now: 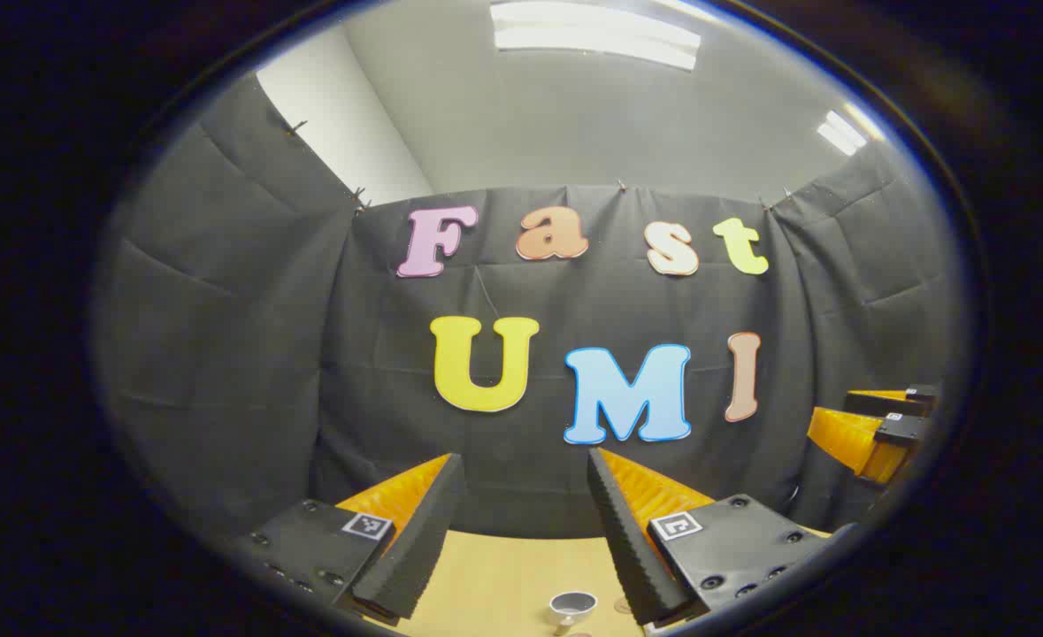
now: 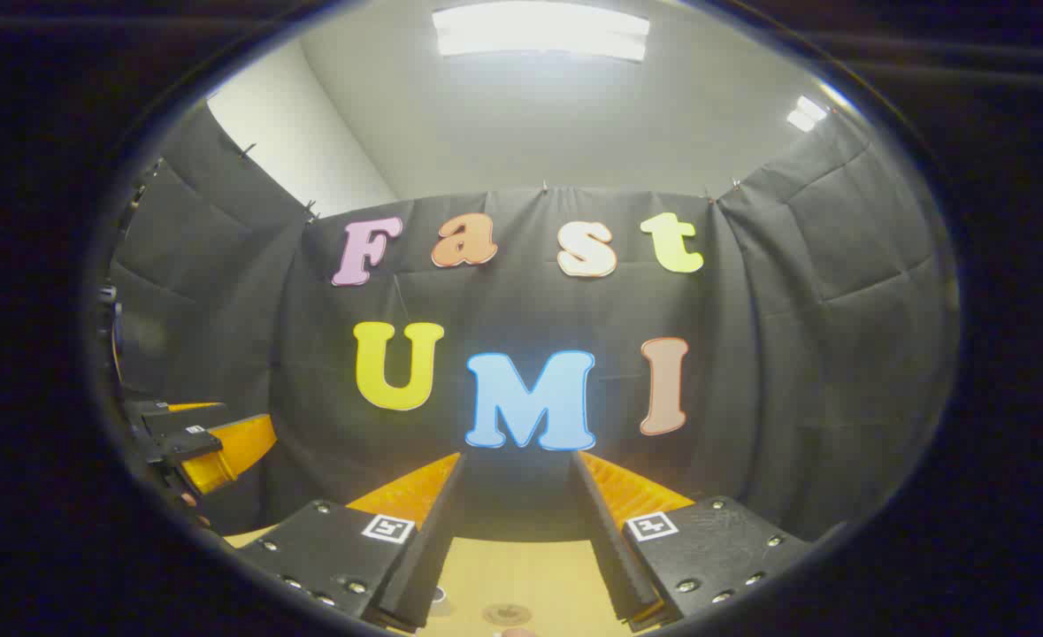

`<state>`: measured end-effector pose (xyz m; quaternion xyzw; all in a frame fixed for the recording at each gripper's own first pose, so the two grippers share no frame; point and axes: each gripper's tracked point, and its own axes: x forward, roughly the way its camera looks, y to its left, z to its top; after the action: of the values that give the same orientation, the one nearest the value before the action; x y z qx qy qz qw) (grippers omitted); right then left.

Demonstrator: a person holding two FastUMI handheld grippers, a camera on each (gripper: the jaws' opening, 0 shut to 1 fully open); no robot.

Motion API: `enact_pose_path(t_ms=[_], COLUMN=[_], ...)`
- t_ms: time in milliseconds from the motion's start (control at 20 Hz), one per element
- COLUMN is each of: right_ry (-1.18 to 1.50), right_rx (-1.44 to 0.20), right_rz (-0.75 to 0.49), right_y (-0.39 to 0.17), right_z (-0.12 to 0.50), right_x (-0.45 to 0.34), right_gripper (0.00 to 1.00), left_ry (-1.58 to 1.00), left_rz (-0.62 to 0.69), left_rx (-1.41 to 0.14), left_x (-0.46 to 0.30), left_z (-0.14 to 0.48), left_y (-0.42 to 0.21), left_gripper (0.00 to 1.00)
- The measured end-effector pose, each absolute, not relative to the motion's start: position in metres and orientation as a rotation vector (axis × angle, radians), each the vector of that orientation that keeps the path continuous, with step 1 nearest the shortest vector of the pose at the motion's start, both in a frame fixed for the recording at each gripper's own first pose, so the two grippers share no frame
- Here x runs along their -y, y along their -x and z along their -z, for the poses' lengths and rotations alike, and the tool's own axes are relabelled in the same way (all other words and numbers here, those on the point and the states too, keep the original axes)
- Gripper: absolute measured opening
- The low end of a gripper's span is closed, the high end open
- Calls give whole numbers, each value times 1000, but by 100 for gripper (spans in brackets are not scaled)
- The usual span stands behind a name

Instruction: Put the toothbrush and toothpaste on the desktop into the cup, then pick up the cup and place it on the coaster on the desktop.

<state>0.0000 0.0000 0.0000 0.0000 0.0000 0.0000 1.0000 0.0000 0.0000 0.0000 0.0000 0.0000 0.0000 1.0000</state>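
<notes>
Both hands high, nothing picked yet; left gripper (image 1: 517, 531) spread, right gripper (image 2: 512, 531) spread, both empty; cup (image 1: 572, 605) below left fingers; next, drop toward desktop (image 1: 494, 575)

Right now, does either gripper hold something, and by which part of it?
Nothing is held. The left gripper and the right gripper are both open, with bare gaps between their black ridged fingers.

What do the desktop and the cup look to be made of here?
Desktop: pale yellowish wood or laminate, smooth and matte, no clear grain, so uncertain. Cup: grey rim with a pale inside, possibly plastic or ceramic; too small to tell.
</notes>
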Motion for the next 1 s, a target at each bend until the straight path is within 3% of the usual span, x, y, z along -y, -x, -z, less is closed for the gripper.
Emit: enact_pose_path(t_ms=[1000], right_ry=[-15], right_rx=[-134], right_rz=[4], right_y=[-33], right_z=[43], right_x=[1], right_gripper=[72], left_ry=[-31], left_rz=[21], left_rx=[-120], left_x=[20], left_z=[54], left_y=[-51], left_gripper=[90])
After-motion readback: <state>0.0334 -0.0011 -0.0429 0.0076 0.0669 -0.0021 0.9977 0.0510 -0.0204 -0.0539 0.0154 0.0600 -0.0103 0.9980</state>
